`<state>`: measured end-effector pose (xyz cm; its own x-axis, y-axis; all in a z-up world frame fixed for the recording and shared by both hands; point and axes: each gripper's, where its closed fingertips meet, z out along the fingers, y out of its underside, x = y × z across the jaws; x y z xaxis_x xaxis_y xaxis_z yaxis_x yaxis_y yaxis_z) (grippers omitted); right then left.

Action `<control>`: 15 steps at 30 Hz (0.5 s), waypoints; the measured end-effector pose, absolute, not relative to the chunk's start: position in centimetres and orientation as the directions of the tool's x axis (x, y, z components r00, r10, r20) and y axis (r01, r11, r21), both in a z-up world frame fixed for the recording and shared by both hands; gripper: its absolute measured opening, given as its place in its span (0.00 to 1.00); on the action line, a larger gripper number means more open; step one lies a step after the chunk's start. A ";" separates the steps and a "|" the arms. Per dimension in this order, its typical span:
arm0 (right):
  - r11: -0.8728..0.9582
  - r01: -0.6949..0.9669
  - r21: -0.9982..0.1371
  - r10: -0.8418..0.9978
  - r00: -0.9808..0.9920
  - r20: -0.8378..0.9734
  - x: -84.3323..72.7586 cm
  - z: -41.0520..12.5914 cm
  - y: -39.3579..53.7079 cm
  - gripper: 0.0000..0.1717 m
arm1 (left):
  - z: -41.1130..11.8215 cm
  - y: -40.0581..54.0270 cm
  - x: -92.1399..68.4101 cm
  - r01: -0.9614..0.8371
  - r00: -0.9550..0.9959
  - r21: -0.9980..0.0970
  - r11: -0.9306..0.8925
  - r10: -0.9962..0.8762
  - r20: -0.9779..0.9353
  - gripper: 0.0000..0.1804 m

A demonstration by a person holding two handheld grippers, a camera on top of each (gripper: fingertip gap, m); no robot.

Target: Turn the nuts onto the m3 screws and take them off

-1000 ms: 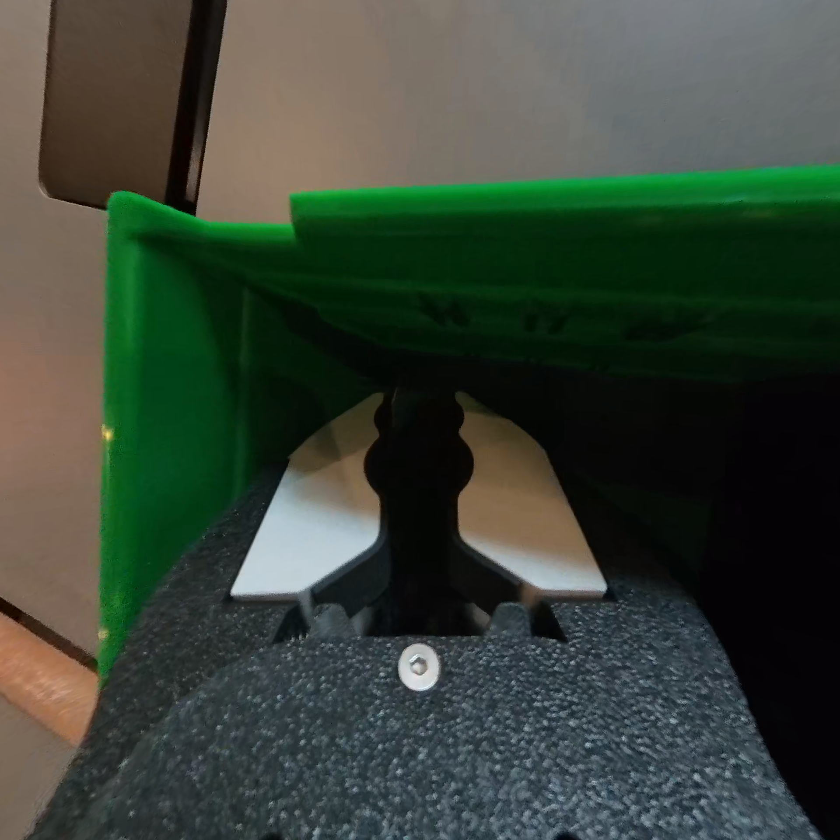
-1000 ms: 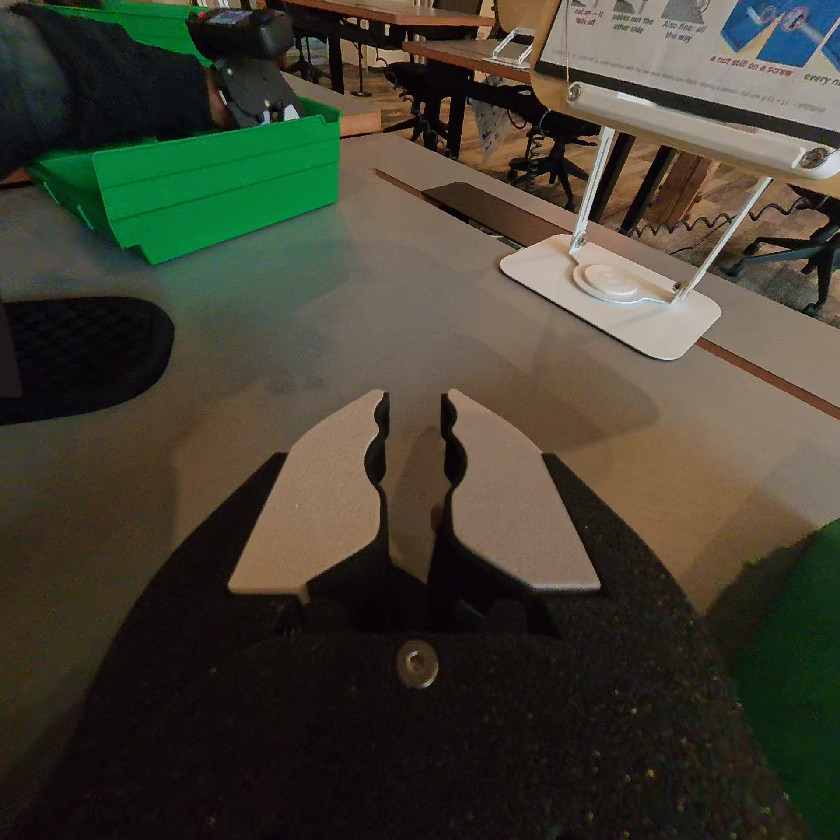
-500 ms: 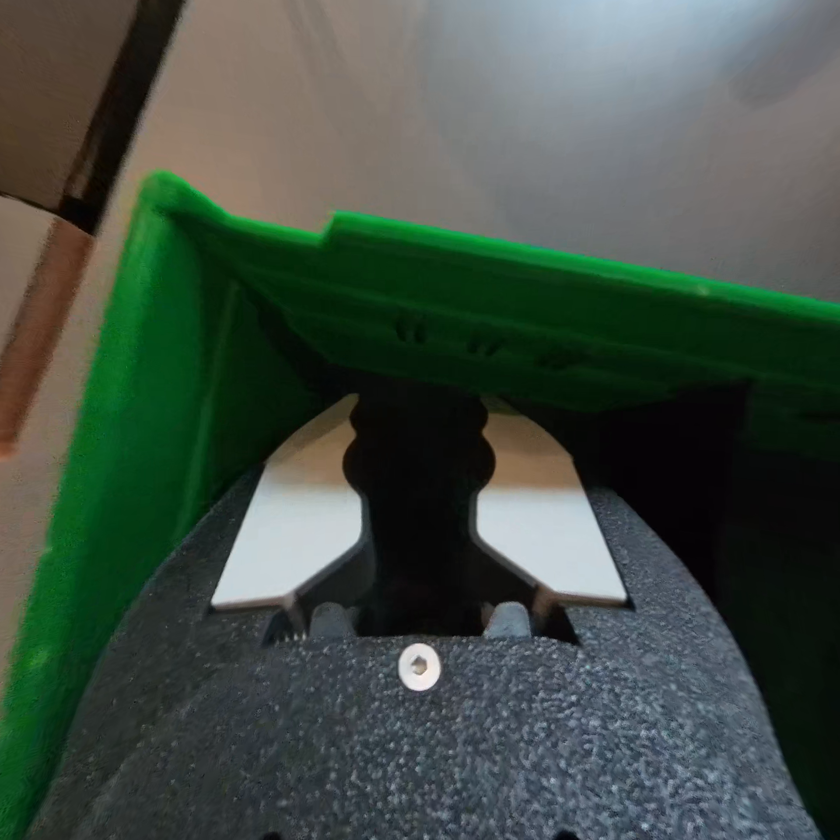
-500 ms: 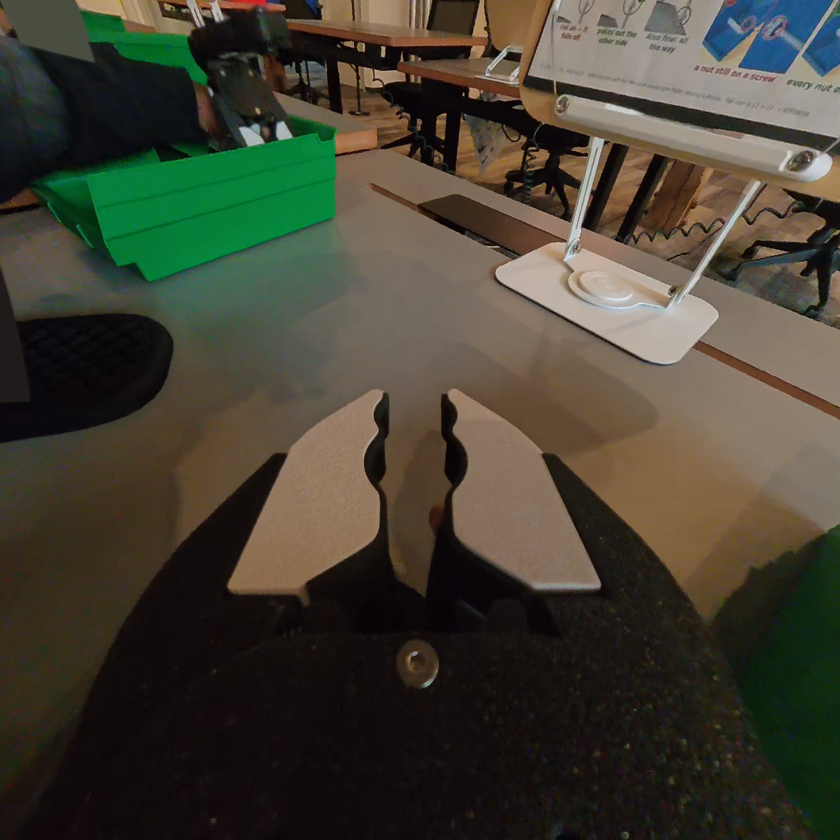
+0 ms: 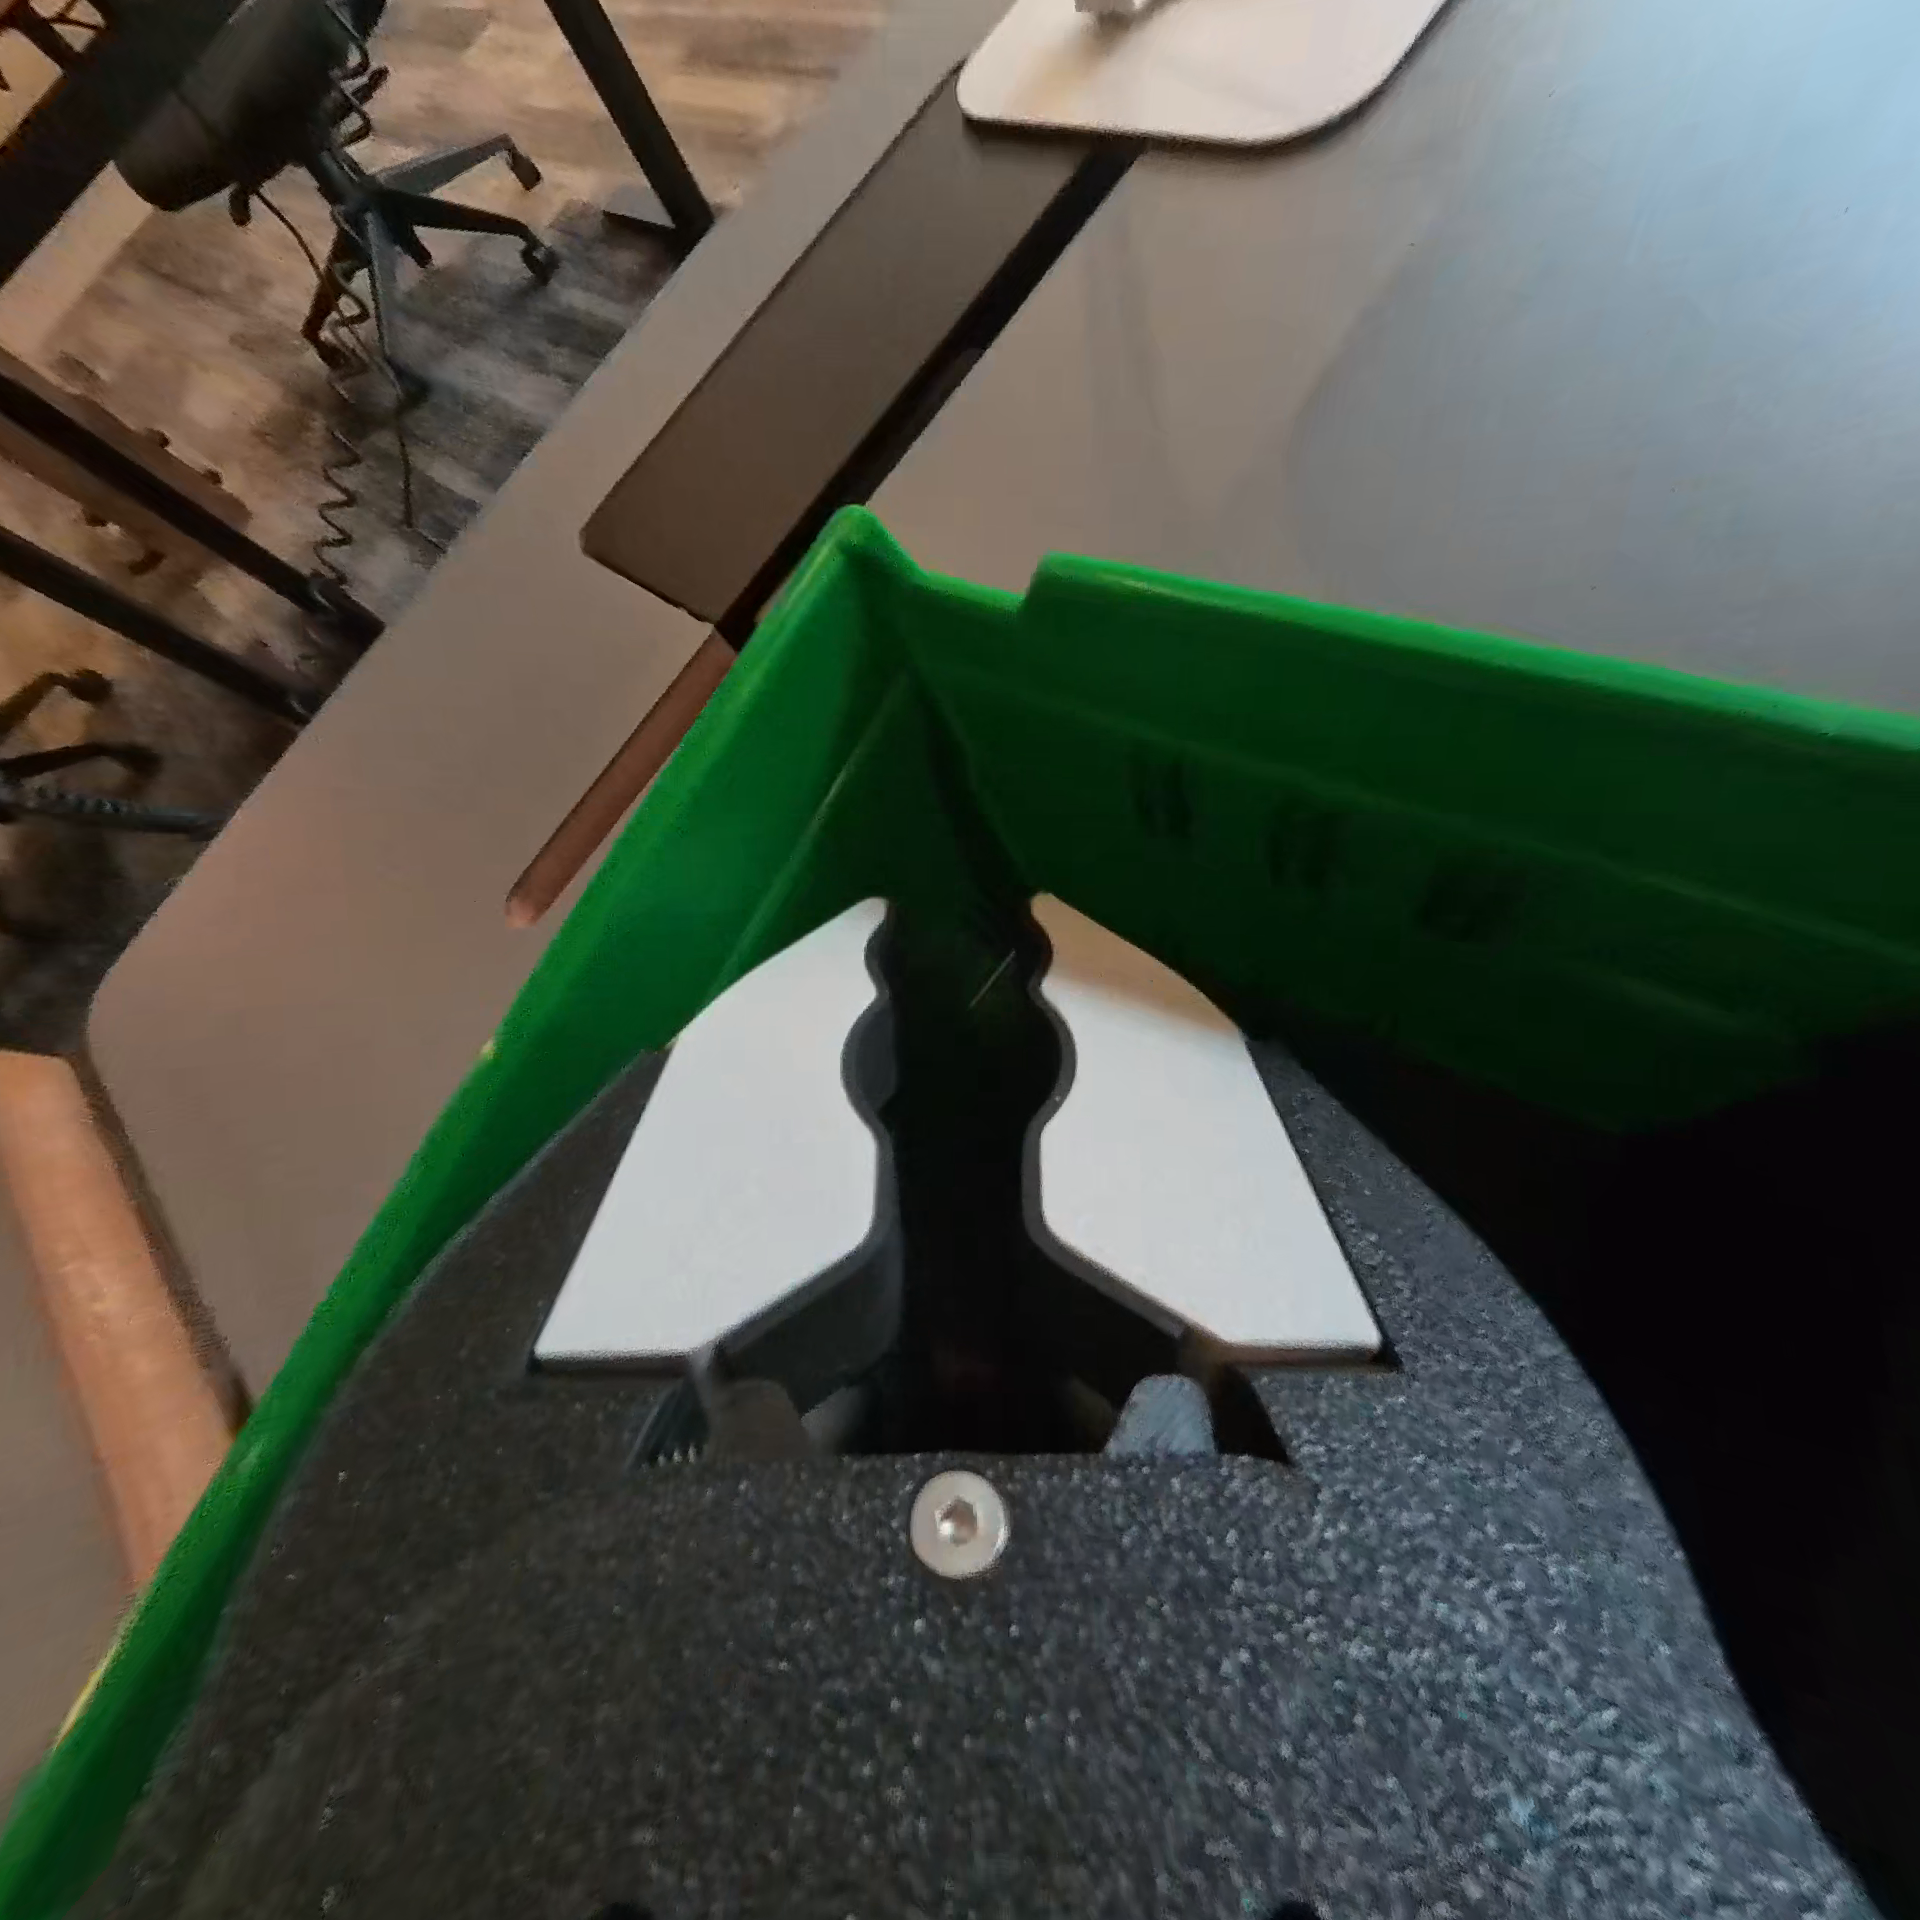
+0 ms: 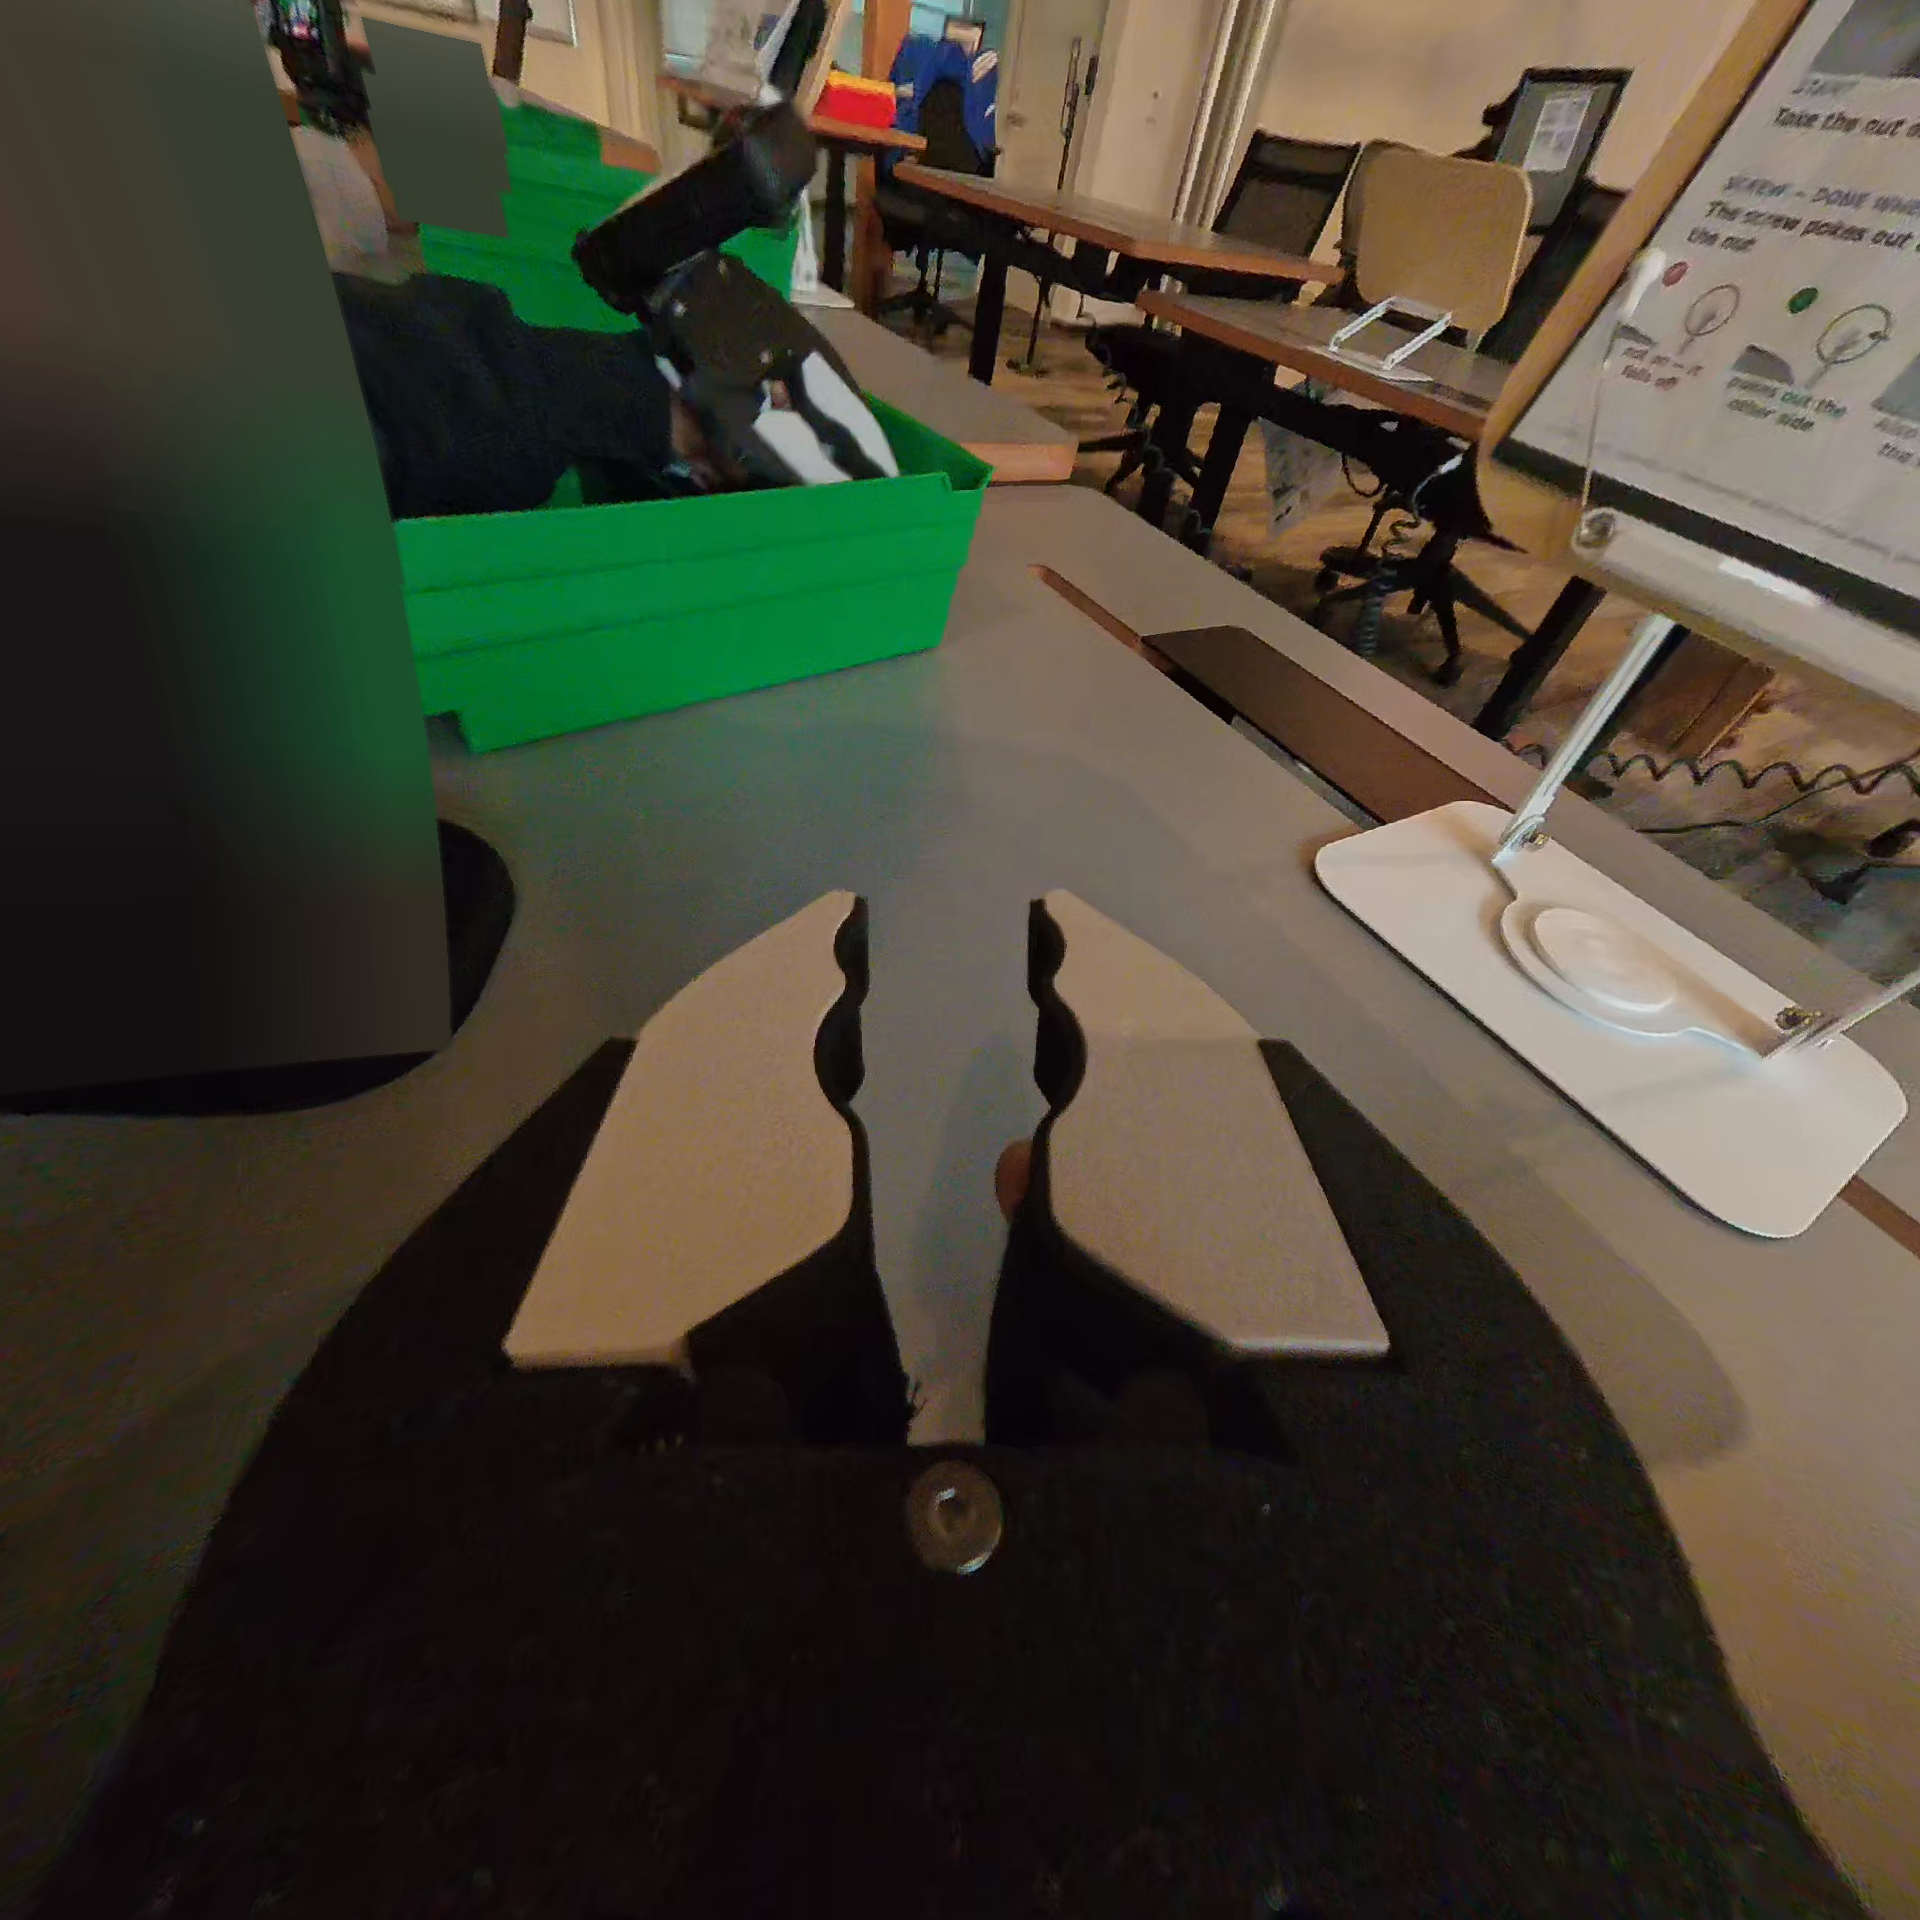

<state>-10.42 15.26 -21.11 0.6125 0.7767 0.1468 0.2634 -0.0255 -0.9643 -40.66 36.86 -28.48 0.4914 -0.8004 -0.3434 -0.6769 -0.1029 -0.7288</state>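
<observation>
My left gripper [image 5: 961,935] is inside a green bin [image 5: 1351,790], with its tips close to the bin's far left corner. Its fingers stand apart with only dark space between them. A thin pale streak shows there, and I cannot tell what it is. In the right wrist view the left gripper [image 6: 821,436] tilts down into the same bin [image 6: 675,613], held by a dark-sleeved arm. My right gripper [image 6: 948,925] hovers over the grey table [image 6: 935,790], open with bare table between its fingers. No screw or nut shows plainly.
A white stand base [image 6: 1610,1018] carrying an instruction board [image 6: 1766,312] sits at the right, also in the left wrist view [image 5: 1195,73]. A black cover plate [image 6: 1299,707] lies along the table's far edge. A dark pad [image 6: 478,914] lies at the left. More green bins [image 6: 561,208] stand behind. The gap from one gripper's tips to the other's is roughly 40 centimetres.
The left gripper's jaws widened, then narrowed again, and it swung toward the bin's corner. The right gripper's jaws opened a little wider and its view lifted and turned toward the bin.
</observation>
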 end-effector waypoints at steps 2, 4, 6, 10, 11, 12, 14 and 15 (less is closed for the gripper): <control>-0.031 0.211 -0.977 0.769 0.629 0.112 -10.0 -21.1 15.4 0.16 | -27.9 36.3 -40.6 -0.698 0.479 -0.714 -0.064 -0.782 -0.398 0.11; -0.040 0.178 -0.983 0.761 0.643 0.085 -9.5 -21.2 15.6 0.16 | -26.8 35.6 -41.2 -0.686 0.507 -0.724 -0.070 -0.760 -0.407 0.12; -0.044 0.172 -0.984 0.752 0.654 0.081 -9.0 -21.4 15.8 0.16 | -25.5 34.6 -41.2 -0.602 0.548 -0.792 -0.101 -0.774 -0.318 0.12; -0.042 0.166 -0.985 0.743 0.665 0.080 -8.6 -21.2 16.1 0.16 | -25.3 34.4 -41.2 -0.589 0.553 -0.801 -0.112 -0.778 -0.298 0.11; -0.035 0.170 -0.985 0.742 0.664 0.089 -8.6 -21.1 16.1 0.16 | -26.3 34.5 -41.5 -0.634 0.541 -0.762 -0.129 -0.779 -0.318 0.12; -0.028 0.173 -0.984 0.740 0.666 0.096 -8.5 -21.0 16.0 0.16 | -27.0 34.6 -41.5 -0.664 0.524 -0.735 -0.136 -0.786 -0.328 0.12; -0.019 0.170 -0.985 0.741 0.664 0.100 -8.4 -20.8 15.7 0.16 | -27.6 34.4 -41.4 -0.680 0.507 -0.718 -0.148 -0.802 -0.315 0.12; -0.016 0.167 -0.986 0.740 0.665 0.101 -8.4 -20.7 15.6 0.16 | -27.8 34.4 -41.6 -0.676 0.513 -0.718 -0.164 -0.805 -0.299 0.12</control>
<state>-8.35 15.64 -20.75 0.6652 0.7398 0.1007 0.1671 -0.0161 -0.9858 -41.57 34.38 -27.82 0.5130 -0.8046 -0.2991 -0.6763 -0.1643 -0.7180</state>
